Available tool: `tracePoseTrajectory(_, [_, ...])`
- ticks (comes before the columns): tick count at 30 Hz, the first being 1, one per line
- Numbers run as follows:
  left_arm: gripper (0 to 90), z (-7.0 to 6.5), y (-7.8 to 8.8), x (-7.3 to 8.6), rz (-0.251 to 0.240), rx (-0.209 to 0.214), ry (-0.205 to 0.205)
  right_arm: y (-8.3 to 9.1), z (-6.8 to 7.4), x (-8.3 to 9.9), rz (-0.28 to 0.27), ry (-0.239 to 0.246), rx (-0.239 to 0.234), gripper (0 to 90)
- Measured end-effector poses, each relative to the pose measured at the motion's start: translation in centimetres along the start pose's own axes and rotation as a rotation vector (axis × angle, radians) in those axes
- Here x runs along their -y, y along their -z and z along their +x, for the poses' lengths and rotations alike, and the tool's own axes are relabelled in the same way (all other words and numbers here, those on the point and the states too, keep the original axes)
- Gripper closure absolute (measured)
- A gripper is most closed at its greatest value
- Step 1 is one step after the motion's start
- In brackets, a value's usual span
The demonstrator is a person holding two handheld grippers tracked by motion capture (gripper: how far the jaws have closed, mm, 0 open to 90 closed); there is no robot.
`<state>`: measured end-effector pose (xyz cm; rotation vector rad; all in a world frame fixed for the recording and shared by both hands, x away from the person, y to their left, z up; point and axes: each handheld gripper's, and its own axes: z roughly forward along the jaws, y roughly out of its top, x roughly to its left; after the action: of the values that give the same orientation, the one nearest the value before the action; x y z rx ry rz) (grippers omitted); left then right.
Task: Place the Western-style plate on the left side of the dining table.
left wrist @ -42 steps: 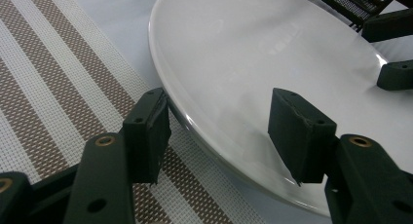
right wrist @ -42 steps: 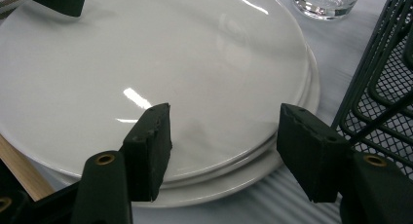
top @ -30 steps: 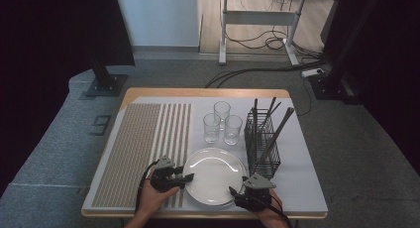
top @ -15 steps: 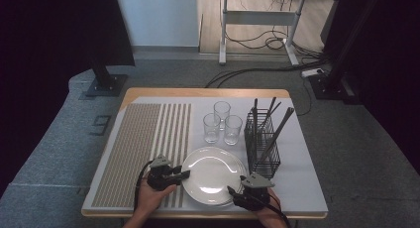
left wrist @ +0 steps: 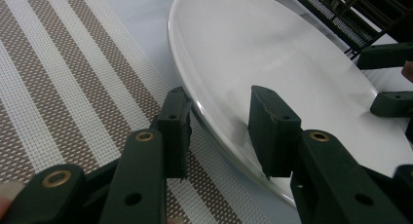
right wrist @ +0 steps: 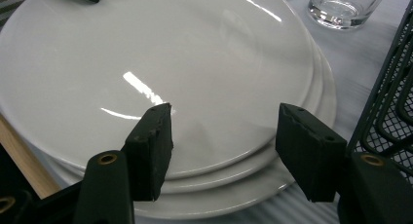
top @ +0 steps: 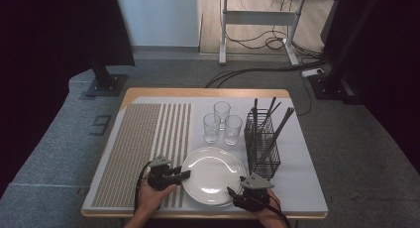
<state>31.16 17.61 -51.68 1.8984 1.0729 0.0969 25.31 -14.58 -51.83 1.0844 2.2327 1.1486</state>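
Step in hand: taking hold of the top plate of the stack of plates, judging by where both tools sit at its rim.
Stack's place: near the front edge of the counter, between the striped mat and the wire basket, close to both.
Left tool: at the left rim of the top plate. Its jaws have just been closing and now straddle the rim, one jaw low beside the edge over the striped mat, the other on the plate's white face. I cannot tell whether the pads truly bite on the rim.
Right tool: at the near right rim of the stack, jaws spread and pinching nothing. One jaw hangs over the top plate, the other stands beyond the rims, towards the basket.
Next move, as I judge it: the left jaws must clamp firmly on the top rim alone, not the plate beneath. The right tool likely needs to steady or catch the opposite rim. Then comes a level lift, since a smooth plate held at one edge may tip or slip.
Risk: the basket stands just beside the right jaw and could be nudged.
Plates: three, by the rims stepped one under another in the right gripper view.
Glasses: three, clear, upright and clustered behind the stack.
Basket: one.
Dark utensils: several long ones leaning in the basket, too thin to count surely.
Mat: one.
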Motion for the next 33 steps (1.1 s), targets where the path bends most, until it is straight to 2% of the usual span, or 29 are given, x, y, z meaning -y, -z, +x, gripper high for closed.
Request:
tracePoseTrajectory(4, [62.2,0.1,0.0,0.0,-0.009,0.011,0.011,0.3,0.2,0.1,0.007,0.002,-0.009,39.1])
tracePoseTrajectory(15, [62.3,-0.2,-0.3,0.1,0.004,0.026,0.008,0.7,0.0,0.2,0.012,-0.019,-0.005,39.4])
tracePoseTrajectory(24, [62.4,0.0,-0.1,0.0,-0.001,0.014,0.012,0.3,0.1,0.1,0.004,0.007,0.001,39.3])
tracePoseTrajectory(27, [63.0,0.2,0.1,0.0,-0.01,0.013,0.022,0.2,0.2,0.0,0.005,0.02,-0.001,39.4])
tracePoseTrajectory(30, [67.1,0.3,0.7,-0.1,-0.052,0.034,0.04,0.0,0.3,0.0,0.01,0.026,-0.001,39.6])
tracePoseTrajectory(33, [69.7,0.4,0.9,-0.2,-0.056,0.035,0.042,-0.1,0.4,0.0,0.006,0.029,-0.01,40.0])
